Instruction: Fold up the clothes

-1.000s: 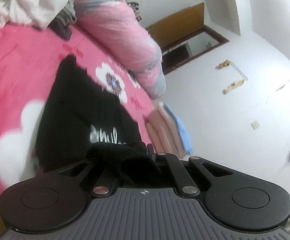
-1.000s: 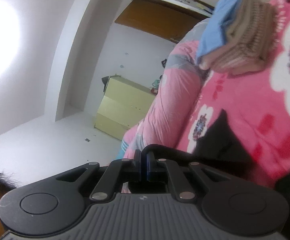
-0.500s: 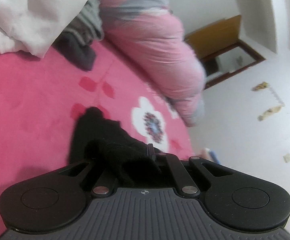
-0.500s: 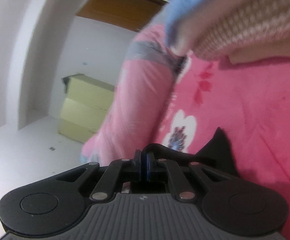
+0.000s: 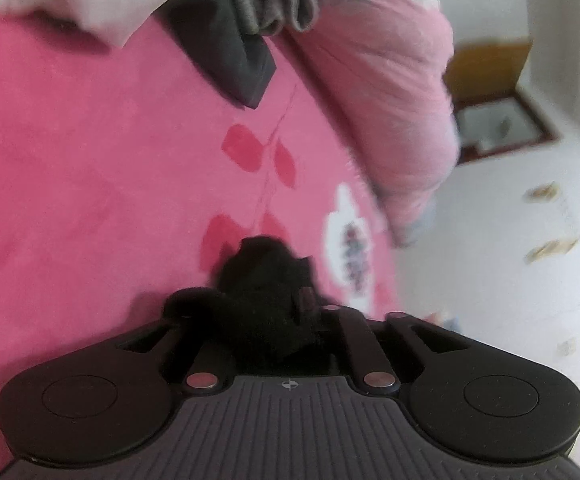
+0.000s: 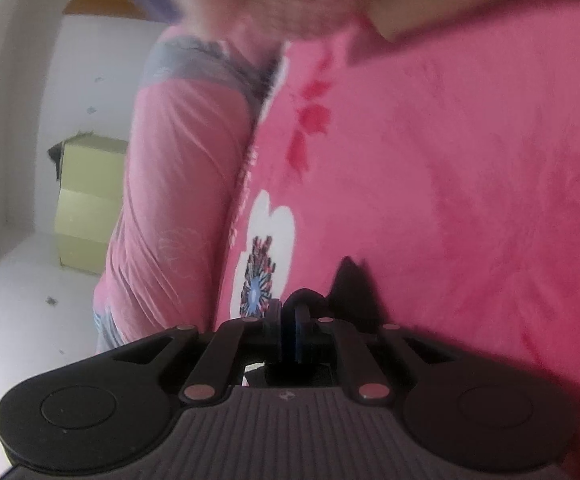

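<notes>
A pink bedspread [image 5: 89,152] with red leaf shapes and a white flower fills the left and middle of the left wrist view. A rolled pink quilt [image 5: 394,92] with a grey band runs down the upper right. Right of it, at the frame's right edge, a brown-framed opening [image 5: 502,120] sits in a white wall [image 5: 490,260]. In the right wrist view, a pale yellow cabinet [image 6: 89,204] stands at the left, against the white wall
</notes>
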Demonstrator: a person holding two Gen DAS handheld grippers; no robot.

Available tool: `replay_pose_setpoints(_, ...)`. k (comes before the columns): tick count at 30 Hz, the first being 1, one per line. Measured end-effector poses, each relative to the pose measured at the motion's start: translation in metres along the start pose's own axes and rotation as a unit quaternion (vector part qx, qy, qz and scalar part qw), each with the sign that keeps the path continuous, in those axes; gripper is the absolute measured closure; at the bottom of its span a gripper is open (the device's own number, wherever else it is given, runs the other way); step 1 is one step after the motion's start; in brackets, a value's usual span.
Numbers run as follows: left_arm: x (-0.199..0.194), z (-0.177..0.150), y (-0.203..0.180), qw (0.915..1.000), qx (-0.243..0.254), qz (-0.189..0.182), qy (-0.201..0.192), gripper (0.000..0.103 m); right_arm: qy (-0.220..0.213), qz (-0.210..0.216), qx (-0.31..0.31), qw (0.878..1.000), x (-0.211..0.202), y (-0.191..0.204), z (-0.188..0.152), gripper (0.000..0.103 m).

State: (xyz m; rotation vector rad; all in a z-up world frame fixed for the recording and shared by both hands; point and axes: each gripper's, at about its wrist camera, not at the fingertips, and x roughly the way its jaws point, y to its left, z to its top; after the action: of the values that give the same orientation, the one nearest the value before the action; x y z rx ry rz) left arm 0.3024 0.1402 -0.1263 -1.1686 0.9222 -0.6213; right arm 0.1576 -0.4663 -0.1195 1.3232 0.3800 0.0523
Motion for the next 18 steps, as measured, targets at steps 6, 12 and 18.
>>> replay_pose_setpoints(6,-0.006,0.006,0.038,0.9848,-0.129,-0.115,-0.021,0.072,-0.003,0.051,0.053,0.997,-0.001,-0.018,0.005,0.055)
replay_pose_setpoints(12,-0.011,-0.001,0.036,0.9824,-0.135,-0.126,-0.032,0.057,-0.006,0.101,0.106,0.989,-0.003,-0.036,0.009,0.055)
replay_pose_setpoints(18,-0.023,-0.001,0.019,0.9902,-0.108,-0.082,-0.034,0.044,0.092,0.031,-0.145,0.985,0.001,0.054,-0.038,0.064)
